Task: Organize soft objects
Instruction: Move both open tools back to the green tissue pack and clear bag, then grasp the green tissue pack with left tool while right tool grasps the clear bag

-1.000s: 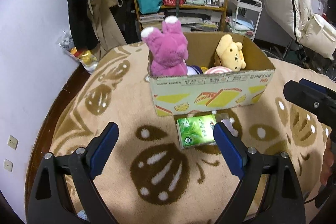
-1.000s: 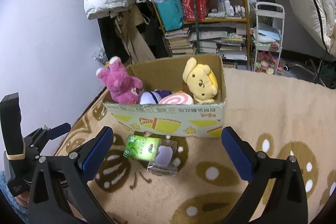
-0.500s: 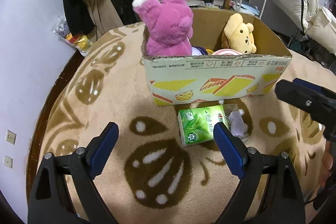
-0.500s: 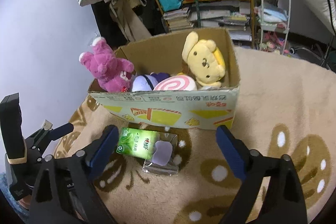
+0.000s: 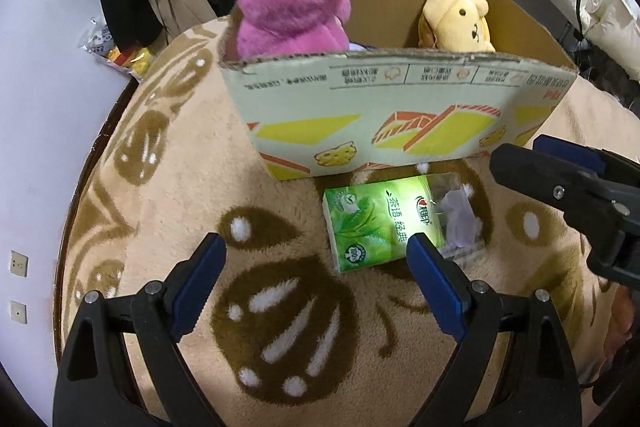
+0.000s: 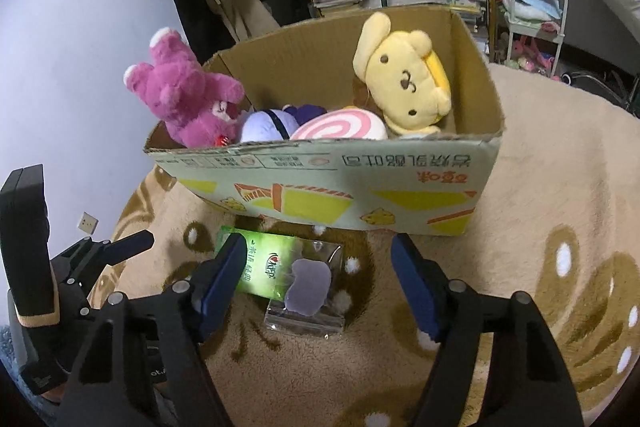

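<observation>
green tissue pack (image 5: 380, 223) lies flat on the beige carpet (image 5: 168, 187), just in front of the cardboard box (image 5: 384, 115), and that's what i'm lined up on. beside it, touching its right end, sits a clear plastic packet (image 6: 308, 291) with a pale purple soft piece inside.

my left gripper (image 5: 316, 275) hangs low over the carpet with its blue-padded jaws wide apart and nothing between them; the pack lies just ahead of the gap, with its near right corner behind the right fingertip. my right gripper (image 6: 316, 267) is also spread wide and empty; from its camera the clear packet sits between the fingertips and the green pack runs behind the left one.

inside the box i can see a pink plush bear (image 6: 188, 99) leaning at the left end, a yellow plush dog (image 6: 404, 79) against the right wall, a pink swirl cushion (image 6: 340, 125) and a purple-white plush (image 6: 268, 123) between them.
</observation>
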Demonstrator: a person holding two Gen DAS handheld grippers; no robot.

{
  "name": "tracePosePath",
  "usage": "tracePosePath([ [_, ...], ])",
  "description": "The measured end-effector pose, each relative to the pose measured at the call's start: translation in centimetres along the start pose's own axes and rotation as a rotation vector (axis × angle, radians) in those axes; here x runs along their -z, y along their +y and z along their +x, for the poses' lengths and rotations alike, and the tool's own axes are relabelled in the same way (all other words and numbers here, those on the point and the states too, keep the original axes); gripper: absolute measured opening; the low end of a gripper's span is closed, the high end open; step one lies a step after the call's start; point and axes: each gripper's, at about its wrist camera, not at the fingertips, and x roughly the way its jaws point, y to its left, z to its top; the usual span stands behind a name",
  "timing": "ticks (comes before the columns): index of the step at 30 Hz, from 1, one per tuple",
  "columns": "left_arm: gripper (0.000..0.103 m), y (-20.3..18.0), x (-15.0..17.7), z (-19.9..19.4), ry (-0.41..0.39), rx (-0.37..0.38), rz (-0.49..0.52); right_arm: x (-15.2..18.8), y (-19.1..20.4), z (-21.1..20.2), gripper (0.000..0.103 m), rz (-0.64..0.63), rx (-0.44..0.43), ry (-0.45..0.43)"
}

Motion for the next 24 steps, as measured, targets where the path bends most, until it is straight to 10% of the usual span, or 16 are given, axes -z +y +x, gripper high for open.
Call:
tracePosePath([
  [24,0.091,-0.3,-0.6,4.7,0.101,0.145,-0.066,1.0,-0.4,5.7,0.063,0.057,-0.092,0.144],
])
